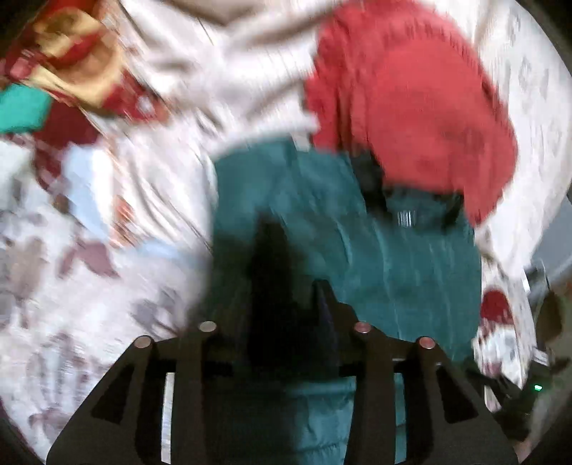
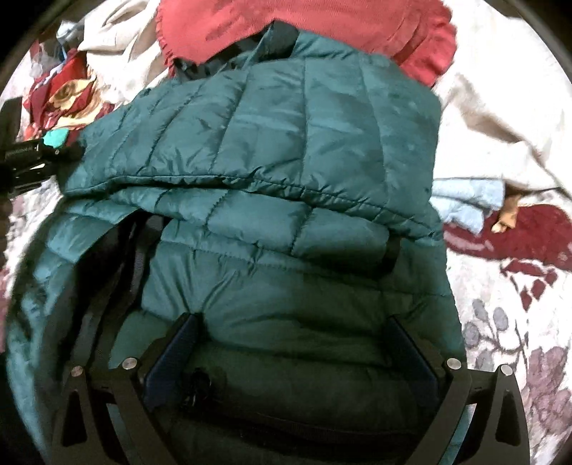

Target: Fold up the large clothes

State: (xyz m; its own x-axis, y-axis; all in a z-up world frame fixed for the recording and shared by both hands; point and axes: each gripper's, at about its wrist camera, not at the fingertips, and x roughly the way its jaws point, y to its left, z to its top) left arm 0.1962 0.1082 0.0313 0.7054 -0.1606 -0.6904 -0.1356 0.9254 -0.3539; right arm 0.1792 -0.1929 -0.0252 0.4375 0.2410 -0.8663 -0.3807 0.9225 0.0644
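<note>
A teal quilted puffer jacket (image 2: 271,150) lies partly folded on a floral bedspread (image 2: 507,332), one layer lapped over another. My right gripper (image 2: 293,322) is open, its two fingers spread wide over the jacket's near padded part. In the blurred left wrist view the same jacket (image 1: 375,257) runs up the middle. My left gripper (image 1: 296,286) has its dark fingers close together above the teal fabric; whether cloth is pinched between them is hidden by blur. The left gripper's body also shows at the left edge of the right wrist view (image 2: 32,157).
A red knitted garment (image 2: 321,25) lies beyond the jacket, also in the left view (image 1: 411,107). A beige garment (image 2: 500,118), a light blue cloth (image 2: 464,204) and a red and gold patterned cloth (image 2: 68,96) lie around it.
</note>
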